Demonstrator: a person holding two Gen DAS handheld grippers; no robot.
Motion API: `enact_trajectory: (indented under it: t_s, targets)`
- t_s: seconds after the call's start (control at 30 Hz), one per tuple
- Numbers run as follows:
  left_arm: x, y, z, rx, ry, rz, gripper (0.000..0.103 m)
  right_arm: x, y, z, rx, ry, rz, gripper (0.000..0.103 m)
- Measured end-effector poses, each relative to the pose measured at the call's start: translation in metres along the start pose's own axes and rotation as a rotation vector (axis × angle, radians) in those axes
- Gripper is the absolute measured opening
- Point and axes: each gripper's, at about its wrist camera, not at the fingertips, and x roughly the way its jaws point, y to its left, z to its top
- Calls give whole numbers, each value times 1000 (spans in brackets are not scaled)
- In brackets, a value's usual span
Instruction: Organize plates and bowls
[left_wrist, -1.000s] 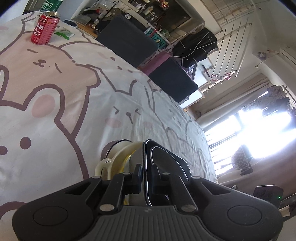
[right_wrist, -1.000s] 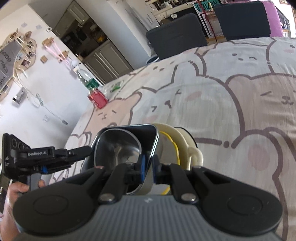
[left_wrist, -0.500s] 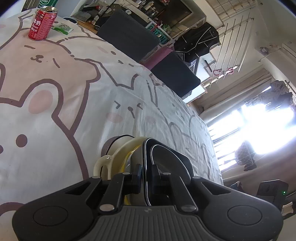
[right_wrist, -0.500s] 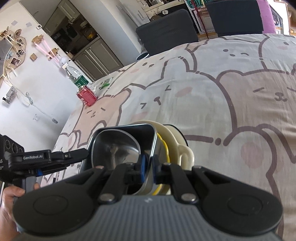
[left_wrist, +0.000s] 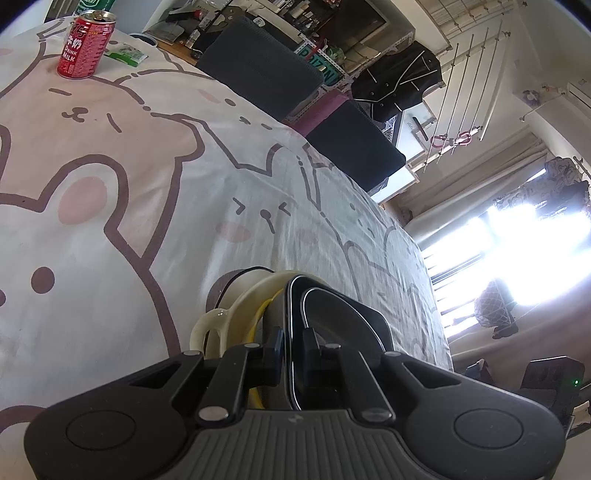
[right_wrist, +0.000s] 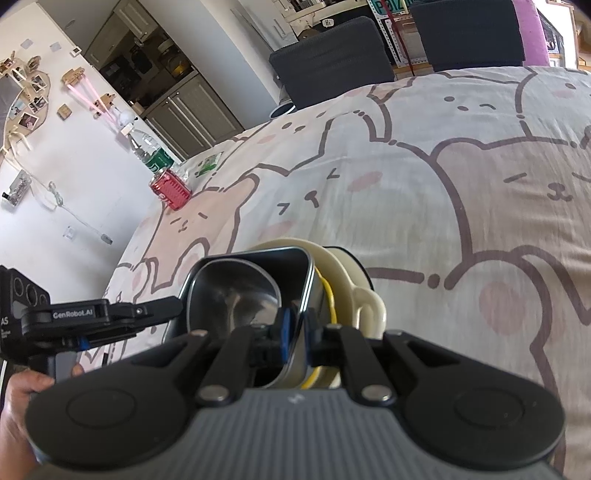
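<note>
left tool (left_wrist: 293, 347) clamped on steel tray (left_wrist: 343, 325) rim | right tool (right_wrist: 297, 330) pinching the opposite rim | tray sits in cream bowl (right_wrist: 354, 291) on bear-print worktop (right_wrist: 461, 192)

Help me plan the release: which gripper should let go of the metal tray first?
Probably left: both clamp the metal tray rim, but right sits beside the cream bowl.

Glossy metal tray (right_wrist: 236, 291), glazed cream bowl (right_wrist: 343, 266), matt cloth tablecloth (right_wrist: 424, 184).
</note>
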Motion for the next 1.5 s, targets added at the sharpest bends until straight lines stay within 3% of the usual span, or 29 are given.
enact_trajectory:
  t_s: [0.57, 1.13, 1.3, 1.37, 1.43, 1.5]
  targets:
    - [3, -1, 2, 19, 33, 23, 13, 4, -1, 0, -10, 15, -12, 12]
    - [-4, -6, -1, 68, 48, 64, 34, -3, 6, 0, -45, -7, -33, 34]
    - [-15, -16, -2, 97, 25, 82, 52, -10, 9, -2, -59, -35, -49, 41]
    - [-21, -22, -3, 134, 11, 96, 75, -16, 12, -2, -79, -58, -62, 47]
    - [-28, -32, -4, 195, -6, 108, 87, -25, 15, -3, -104, -105, -80, 65]
    - [-36, -42, -7, 251, -30, 126, 91, -34, 20, -5, -134, -157, -101, 75]
